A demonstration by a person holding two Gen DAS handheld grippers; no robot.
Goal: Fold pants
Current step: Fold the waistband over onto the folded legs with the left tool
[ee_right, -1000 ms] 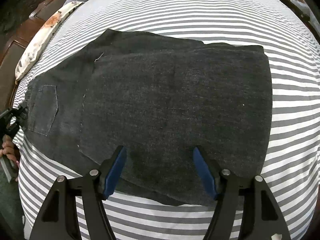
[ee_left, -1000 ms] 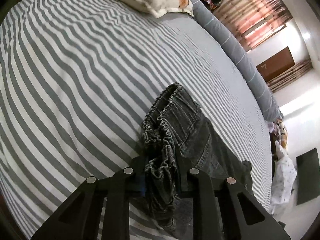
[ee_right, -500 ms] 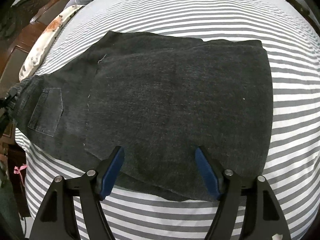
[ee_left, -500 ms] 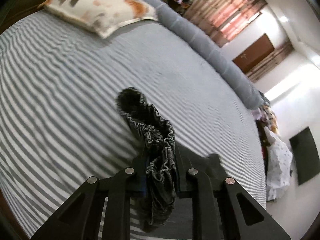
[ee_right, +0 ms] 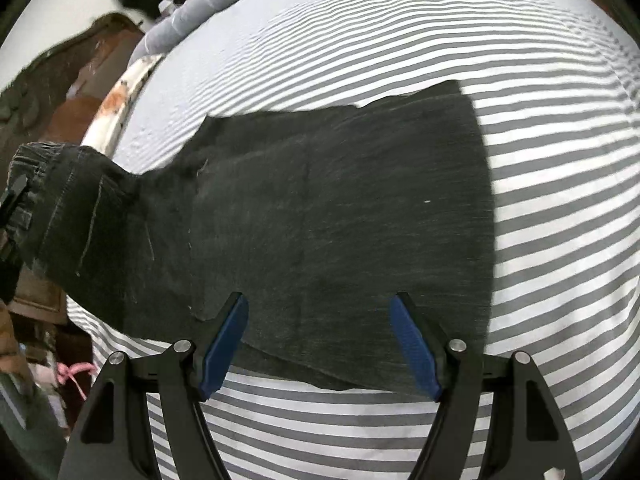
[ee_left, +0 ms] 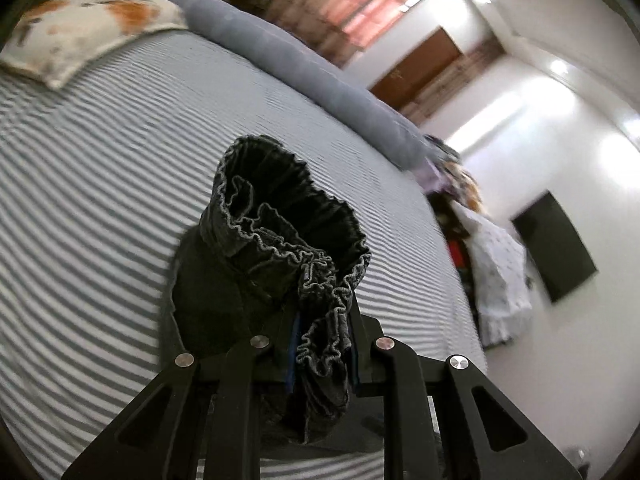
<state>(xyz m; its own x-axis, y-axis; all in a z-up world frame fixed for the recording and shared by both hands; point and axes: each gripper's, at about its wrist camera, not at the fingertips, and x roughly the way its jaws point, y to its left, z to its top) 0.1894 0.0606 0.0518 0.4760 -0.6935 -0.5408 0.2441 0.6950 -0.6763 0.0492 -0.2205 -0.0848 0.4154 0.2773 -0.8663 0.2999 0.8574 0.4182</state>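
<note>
Dark grey denim pants, folded flat on striped bedding, gathered elastic waistband end lifted clear

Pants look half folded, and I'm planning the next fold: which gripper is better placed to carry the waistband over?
Left. The left gripper is shut on the lifted waistband; the right gripper is open, holding nothing.

- No text, label, brand, number or sign can be read in either view.
- The pants show only stitching and a small pale speck, no tag or lettering.
- The door in the left wrist view carries a faint mark, too blurred to read.
</note>
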